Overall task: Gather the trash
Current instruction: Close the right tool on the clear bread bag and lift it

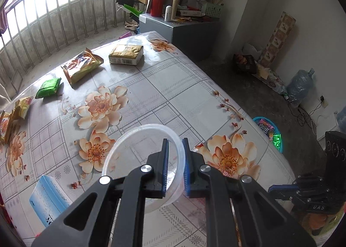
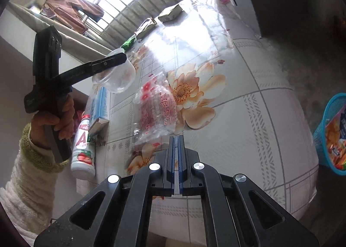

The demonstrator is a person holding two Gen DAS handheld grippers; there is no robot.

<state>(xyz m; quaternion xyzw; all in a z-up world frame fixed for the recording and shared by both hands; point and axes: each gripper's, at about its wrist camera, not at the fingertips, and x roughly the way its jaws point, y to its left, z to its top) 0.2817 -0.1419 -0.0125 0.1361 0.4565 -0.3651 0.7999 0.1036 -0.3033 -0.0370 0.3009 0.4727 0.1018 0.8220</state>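
Observation:
My left gripper (image 1: 175, 142) is shut on the rim of a clear plastic cup (image 1: 129, 149) and holds it above the flowered table (image 1: 173, 86); the cup also shows in the right wrist view (image 2: 117, 76). My right gripper (image 2: 177, 138) is shut on the edge of a clear plastic bag with red print (image 2: 155, 108) lying on the table (image 2: 248, 117). A blue trash basket (image 1: 270, 133) with wrappers stands on the floor to the right; it also shows in the right wrist view (image 2: 330, 136).
On the table lie an orange snack bag (image 1: 81, 65), a gold-topped pack (image 1: 126, 54), a green packet (image 1: 48, 87), yellow wrappers (image 1: 15, 115), a blue box (image 1: 48, 199) and a white drink bottle (image 2: 83, 147). A grey cabinet (image 1: 179, 28) stands behind.

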